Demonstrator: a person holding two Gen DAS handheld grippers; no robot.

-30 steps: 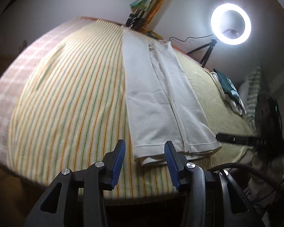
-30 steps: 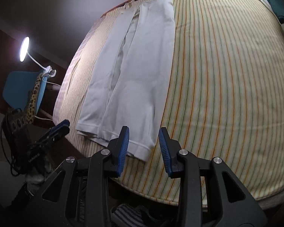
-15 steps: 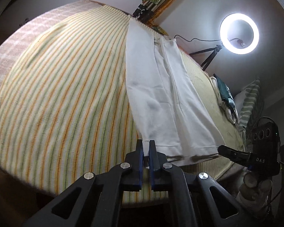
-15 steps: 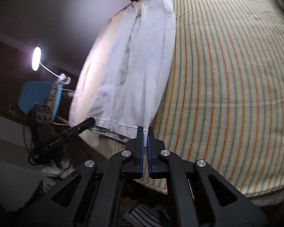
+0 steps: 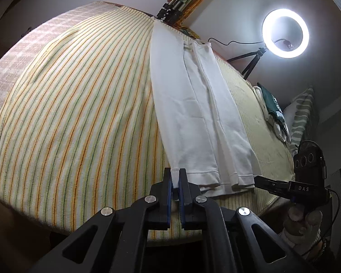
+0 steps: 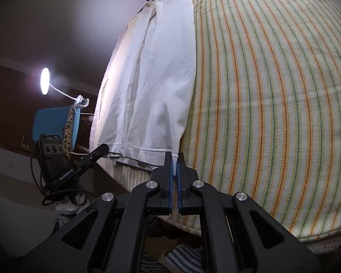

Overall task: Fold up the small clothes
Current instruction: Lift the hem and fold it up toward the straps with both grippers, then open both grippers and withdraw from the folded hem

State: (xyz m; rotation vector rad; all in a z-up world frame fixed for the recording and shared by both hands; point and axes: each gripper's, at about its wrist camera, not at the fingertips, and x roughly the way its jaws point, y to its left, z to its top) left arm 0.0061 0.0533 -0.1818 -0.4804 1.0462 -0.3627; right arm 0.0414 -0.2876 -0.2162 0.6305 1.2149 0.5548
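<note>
A white garment [image 5: 193, 113] lies lengthwise on the striped bed cover [image 5: 79, 113], folded into a long narrow strip. My left gripper [image 5: 175, 177] is shut on the near left corner of its hem. My right gripper [image 6: 174, 159] is shut on the near right corner of the white garment [image 6: 152, 79]. The hem between the two corners is lifted a little off the bed edge. The right gripper also shows in the left wrist view [image 5: 270, 183], and the left gripper in the right wrist view [image 6: 95, 153].
A lit ring light [image 5: 285, 33] on a tripod stands behind the bed. Folded clothes [image 5: 272, 111] and a striped pillow [image 5: 302, 116] lie at the right. A desk lamp [image 6: 45, 80] and a blue chair [image 6: 52, 125] stand left of the striped bed cover [image 6: 272, 91].
Both grippers moved in from open and closed on the near corners of the garment's hem. The hem has since been raised slightly from the bed.
</note>
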